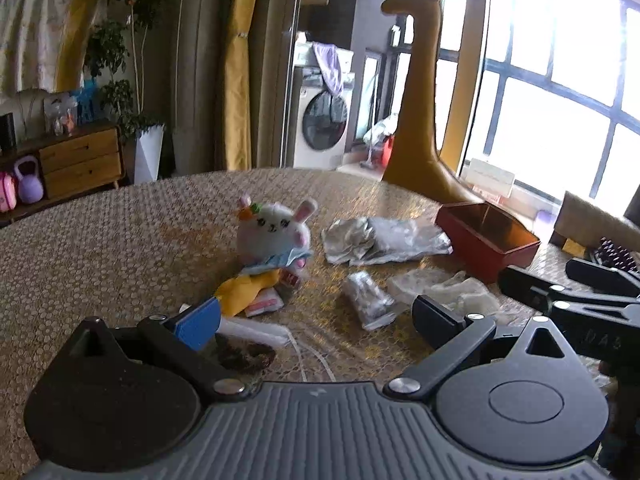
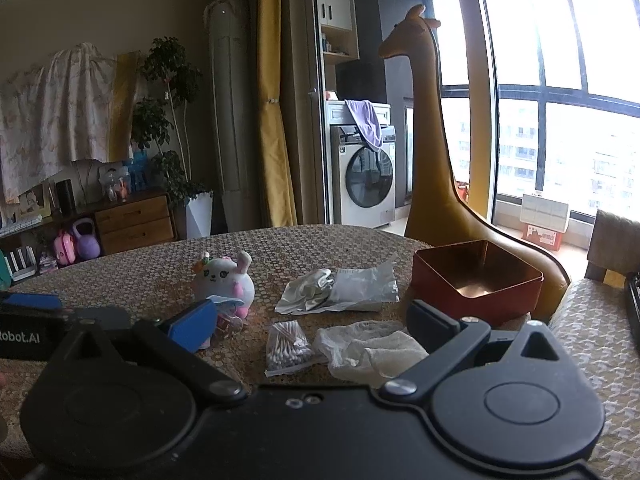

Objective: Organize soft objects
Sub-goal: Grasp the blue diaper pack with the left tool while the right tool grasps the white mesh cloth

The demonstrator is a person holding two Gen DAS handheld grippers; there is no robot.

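A white plush rabbit (image 1: 276, 232) (image 2: 224, 284) sits on the round table (image 1: 100, 240), with a yellow cloth (image 1: 248, 290) in front of it. A silver foil bag (image 1: 380, 240) (image 2: 340, 290), a bag of cotton swabs (image 1: 368, 298) (image 2: 288, 348) and a crumpled white plastic bag (image 1: 444, 290) (image 2: 368, 350) lie to its right. A red-brown box (image 1: 486, 236) (image 2: 476, 280) stands open at the right. My left gripper (image 1: 316, 320) is open and empty above the table's near side. My right gripper (image 2: 312, 326) is open and empty over the swabs and plastic bag, and shows in the left view (image 1: 568, 280).
A tall yellow giraffe figure (image 1: 420, 92) (image 2: 432, 128) stands behind the table by the window. A white cord (image 1: 312, 356) and a dark hair tie (image 1: 248, 356) lie near the left gripper. A chair (image 2: 612, 248) is at the right. A washing machine (image 2: 366, 180) is behind.
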